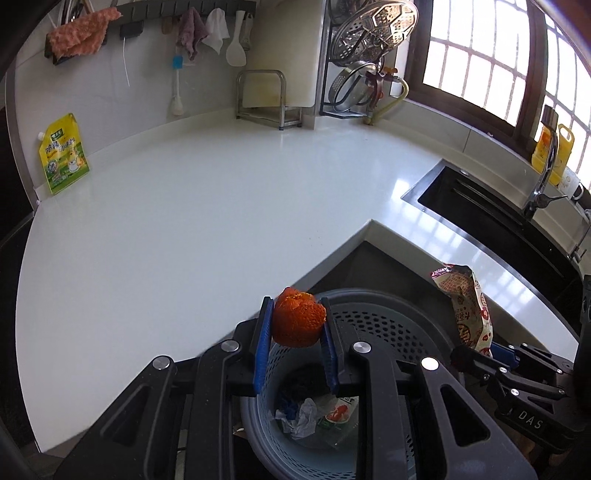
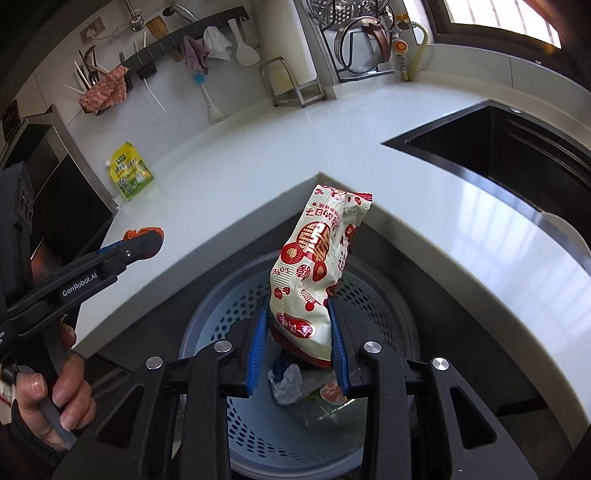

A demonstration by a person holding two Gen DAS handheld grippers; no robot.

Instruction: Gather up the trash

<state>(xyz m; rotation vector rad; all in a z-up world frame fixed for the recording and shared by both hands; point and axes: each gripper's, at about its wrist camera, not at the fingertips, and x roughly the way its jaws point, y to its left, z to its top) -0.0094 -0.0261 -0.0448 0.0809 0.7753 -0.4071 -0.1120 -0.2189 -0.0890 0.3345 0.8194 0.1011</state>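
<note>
My left gripper [image 1: 297, 332] is shut on an orange peel [image 1: 298, 318], holding it over the near rim of a grey perforated trash basket [image 1: 384, 325] that stands below the counter corner. My right gripper [image 2: 300, 343] is shut on a red-and-white snack wrapper [image 2: 316, 273], upright above the same basket [image 2: 229, 306]. Crumpled paper [image 2: 286, 382] and a plastic packet [image 2: 328, 395] lie at the basket's bottom. The wrapper [image 1: 469, 306] and right gripper [image 1: 495, 352] show at the right of the left wrist view; the left gripper [image 2: 147, 236] with the peel [image 2: 142, 233] shows at the left of the right wrist view.
The white counter [image 1: 184, 221] wraps around the basket. A yellow-green pouch [image 1: 62, 153] leans on the back wall at left. A black sink [image 1: 491, 218] with a tap [image 1: 543, 166] lies at right. A metal rack [image 1: 266, 98] and pot lids [image 1: 373, 33] stand in the corner. A hand [image 2: 55, 387] grips the left handle.
</note>
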